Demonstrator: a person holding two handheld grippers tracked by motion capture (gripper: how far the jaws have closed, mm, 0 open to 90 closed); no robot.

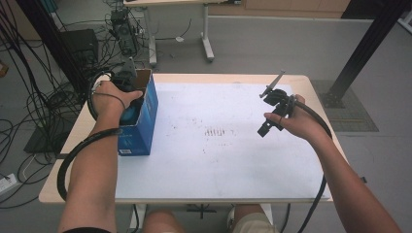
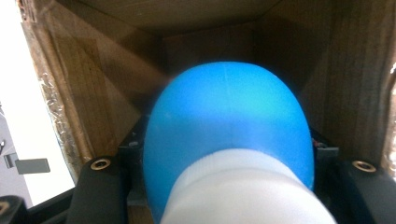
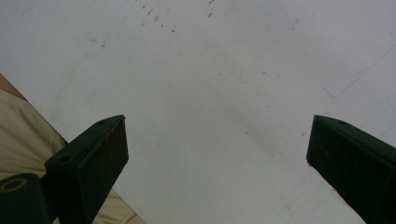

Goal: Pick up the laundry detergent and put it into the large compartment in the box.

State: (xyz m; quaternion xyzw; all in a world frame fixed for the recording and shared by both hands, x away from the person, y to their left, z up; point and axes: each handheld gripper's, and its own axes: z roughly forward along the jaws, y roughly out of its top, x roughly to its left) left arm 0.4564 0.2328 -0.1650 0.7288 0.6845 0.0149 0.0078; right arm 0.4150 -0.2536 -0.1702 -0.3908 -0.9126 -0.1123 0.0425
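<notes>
One blue-and-white object [image 2: 229, 135] sits clamped in the left gripper [image 1: 127, 85], blue end pointing lengthwise down into the blue cardboard box [image 1: 145, 121] — right gripper [image 1: 273, 114] hovers wide open, empty, over the stained white tabletop [image 1: 218, 141]; cables litter the grey floor [image 1: 272, 43].

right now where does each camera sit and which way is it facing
High view: above the person's side, looking forward and down on the table; both forearms, left hand-held gripper in the blue box, right hand-held gripper.
Left gripper view: on that gripper, facing into the cardboard box interior; a blue and white object sits between the jaws.
Right gripper view: looking down at the white tabletop; its jaws stand apart.
Shared: high and left views show the box; high and right views show the tabletop.
</notes>
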